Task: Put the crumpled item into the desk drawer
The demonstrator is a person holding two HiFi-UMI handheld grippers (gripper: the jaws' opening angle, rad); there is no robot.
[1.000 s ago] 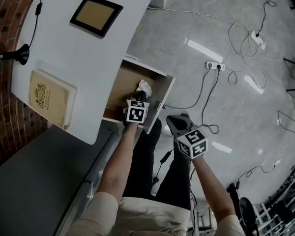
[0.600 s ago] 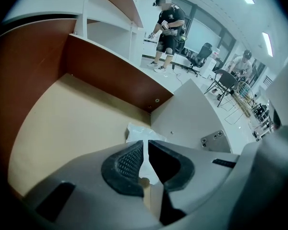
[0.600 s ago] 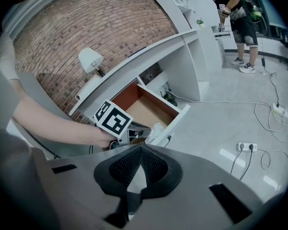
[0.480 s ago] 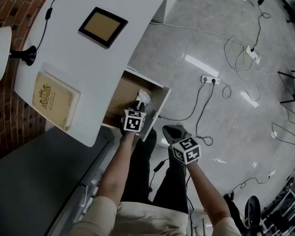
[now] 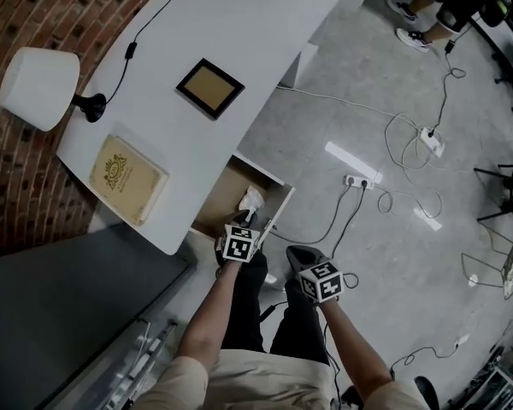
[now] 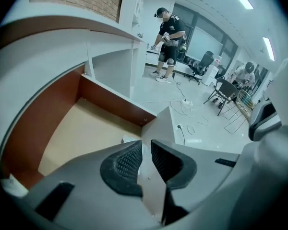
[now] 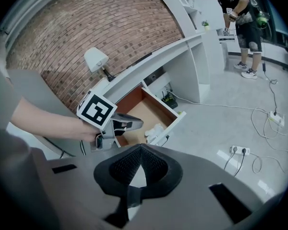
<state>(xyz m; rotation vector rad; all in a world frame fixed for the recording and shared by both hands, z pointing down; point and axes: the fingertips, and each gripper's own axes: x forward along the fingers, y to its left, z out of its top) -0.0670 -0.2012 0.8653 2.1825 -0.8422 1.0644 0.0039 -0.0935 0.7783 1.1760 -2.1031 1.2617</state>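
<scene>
The white desk's drawer (image 5: 227, 200) stands pulled out. The crumpled white item (image 5: 250, 202) lies inside it near the front panel, free of both grippers. My left gripper (image 5: 242, 223) hangs just above and in front of the drawer front; its jaws have just been opening and nothing is between them. In the left gripper view only a corner of the crumpled item (image 6: 128, 139) peeks past the left jaw over the drawer floor (image 6: 81, 133). My right gripper (image 5: 294, 252) hovers to the right over the floor, shut and empty. The right gripper view shows the left gripper (image 7: 134, 124), the drawer (image 7: 140, 108) and the crumpled item (image 7: 155, 130).
On the desk top (image 5: 239, 32) are a lamp (image 5: 38, 88), a tan book (image 5: 128, 178) and a dark picture frame (image 5: 209, 88). Cables and a power strip (image 5: 359, 180) lie on the grey floor. A person (image 6: 169, 42) stands far off. A dark surface (image 5: 60, 314) lies left.
My left gripper has drawn up and back out of the drawer, leaving the crumpled item lying inside. The right gripper rose a little. The head view now takes in more of the desk.
</scene>
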